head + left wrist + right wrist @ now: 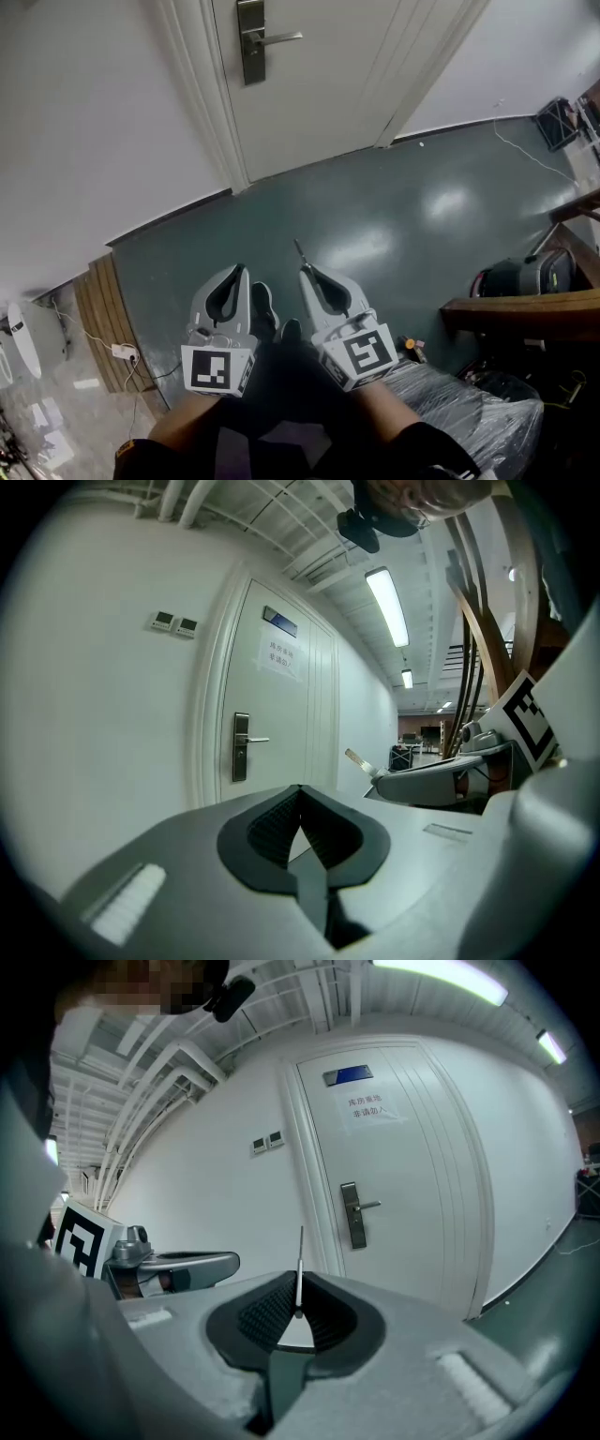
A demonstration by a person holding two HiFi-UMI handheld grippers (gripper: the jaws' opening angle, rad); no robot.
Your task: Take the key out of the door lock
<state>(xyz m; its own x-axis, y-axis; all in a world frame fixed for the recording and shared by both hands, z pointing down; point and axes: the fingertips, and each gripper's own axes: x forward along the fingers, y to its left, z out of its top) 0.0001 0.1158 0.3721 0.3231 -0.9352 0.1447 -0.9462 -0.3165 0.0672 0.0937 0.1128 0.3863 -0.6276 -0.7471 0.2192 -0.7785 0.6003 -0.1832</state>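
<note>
Key out of the lock, pinched in the right gripper [306, 272], well away from the door [309, 84].
The key [300, 251] stands thin and edge-on between the right gripper's pressed jaws, its blade sticking out past the tips toward the door. The left gripper [242, 272] is just beside it, jaws pressed together with nothing between them. Both are held low over the dark green floor [394, 206]. The door is closed, and its lock plate [250, 42] with a lever handle is far ahead of both grippers.
</note>
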